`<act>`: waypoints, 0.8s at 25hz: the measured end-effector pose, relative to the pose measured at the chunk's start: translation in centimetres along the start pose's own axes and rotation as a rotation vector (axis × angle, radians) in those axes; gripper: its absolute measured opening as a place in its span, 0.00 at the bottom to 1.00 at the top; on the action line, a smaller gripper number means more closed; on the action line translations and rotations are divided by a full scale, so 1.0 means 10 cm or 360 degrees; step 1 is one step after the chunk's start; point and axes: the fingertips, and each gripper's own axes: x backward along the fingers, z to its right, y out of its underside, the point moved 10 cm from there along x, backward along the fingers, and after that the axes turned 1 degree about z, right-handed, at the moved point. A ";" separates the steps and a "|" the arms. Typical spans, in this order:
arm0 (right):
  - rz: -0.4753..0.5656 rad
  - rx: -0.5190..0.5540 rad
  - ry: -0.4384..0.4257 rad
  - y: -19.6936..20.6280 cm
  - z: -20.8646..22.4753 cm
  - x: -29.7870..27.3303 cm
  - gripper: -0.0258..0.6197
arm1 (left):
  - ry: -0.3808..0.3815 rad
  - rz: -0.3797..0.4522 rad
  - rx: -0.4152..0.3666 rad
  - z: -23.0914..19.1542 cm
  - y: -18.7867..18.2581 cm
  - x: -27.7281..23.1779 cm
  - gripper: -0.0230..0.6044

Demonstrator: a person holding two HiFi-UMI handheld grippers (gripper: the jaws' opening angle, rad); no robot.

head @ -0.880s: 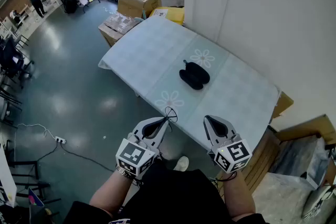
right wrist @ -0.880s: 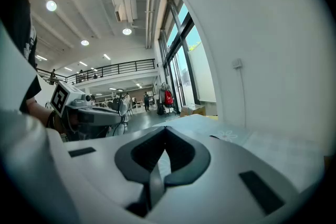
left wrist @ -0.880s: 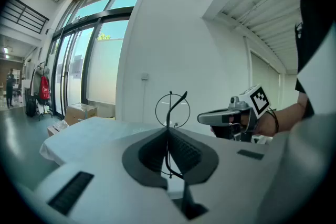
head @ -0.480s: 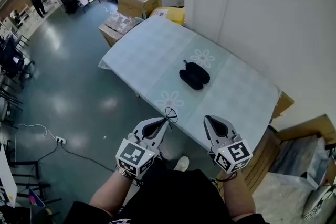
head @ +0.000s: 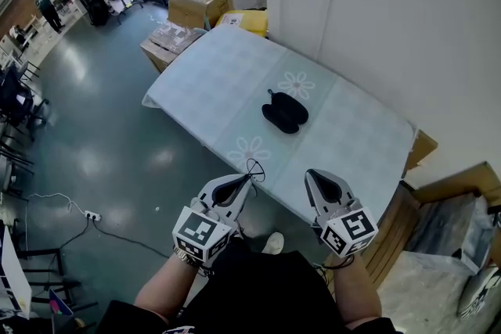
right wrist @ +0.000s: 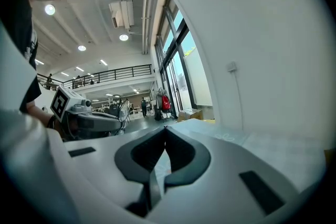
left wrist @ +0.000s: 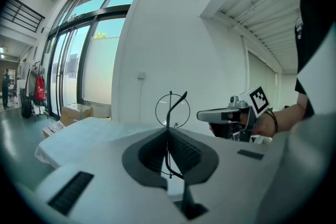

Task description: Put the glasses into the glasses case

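A black glasses case (head: 285, 113) lies in the middle of the pale patterned table (head: 227, 82), a small dark tab at its far end. My left gripper (head: 247, 179) is shut on thin wire-rimmed glasses (head: 254, 169), held in the air short of the table's near edge. In the left gripper view the glasses (left wrist: 172, 113) stick up from between the closed jaws, one round lens above them. My right gripper (head: 311, 175) hangs beside it on the right, shut with nothing in it. Both grippers are well short of the case.
A white wall (head: 391, 19) runs along the table's far side. Cardboard boxes (head: 198, 4) stand on the floor beyond the table's far left end, more boxes (head: 450, 207) at its right. Grey floor (head: 94, 129) with a cable and power strip (head: 91, 215) lies to the left.
The head view has shifted slightly, so the table and case sit a little left and up. Both grippers hold the same pose.
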 end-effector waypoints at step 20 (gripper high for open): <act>0.0008 -0.0028 0.0201 -0.06 0.04 -0.55 0.08 | 0.0176 -0.0016 -0.0028 -0.76 -0.08 -0.27 0.08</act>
